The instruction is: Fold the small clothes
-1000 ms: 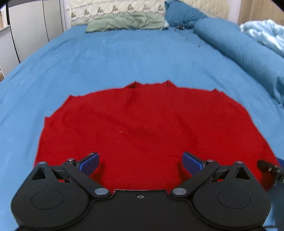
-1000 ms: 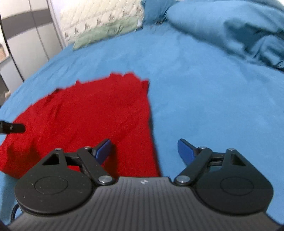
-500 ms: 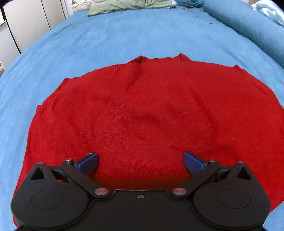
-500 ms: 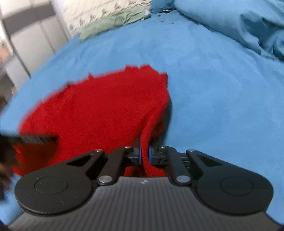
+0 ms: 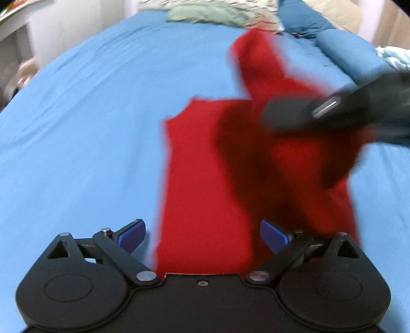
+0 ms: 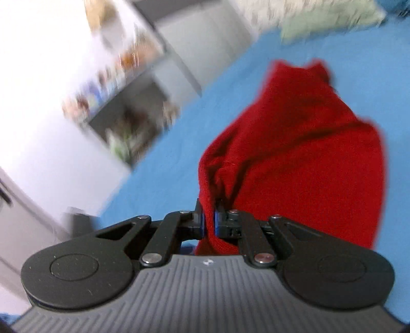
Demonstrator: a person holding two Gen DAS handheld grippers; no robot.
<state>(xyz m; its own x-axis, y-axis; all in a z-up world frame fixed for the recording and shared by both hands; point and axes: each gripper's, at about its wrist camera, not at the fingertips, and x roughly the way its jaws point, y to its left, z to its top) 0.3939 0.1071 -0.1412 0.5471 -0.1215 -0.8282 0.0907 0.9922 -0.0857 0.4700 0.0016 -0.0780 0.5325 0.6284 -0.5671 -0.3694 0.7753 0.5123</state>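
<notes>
A red knitted garment point(image 5: 205, 179) lies on the blue bedsheet point(image 5: 89, 115), its right part lifted off the bed. My left gripper point(image 5: 202, 234) is open and empty, low over the garment's near left edge. My right gripper point(image 6: 209, 224) is shut on a bunched edge of the red garment point(image 6: 294, 153) and holds it up, so the cloth hangs and drapes from the jaws. In the left wrist view the right gripper point(image 5: 333, 110) shows as a blurred black body above the raised cloth.
A green cloth point(image 5: 212, 12) and pillows lie at the head of the bed. A rolled blue duvet point(image 5: 346, 48) runs along the right side. White cabinets and a dark shelf niche point(image 6: 123, 115) stand left of the bed.
My right gripper closed on the garment's right edge, lifted it and carried it leftward over the rest. The garment is now partly folded over. My left gripper stayed open and shifted toward the garment's left edge.
</notes>
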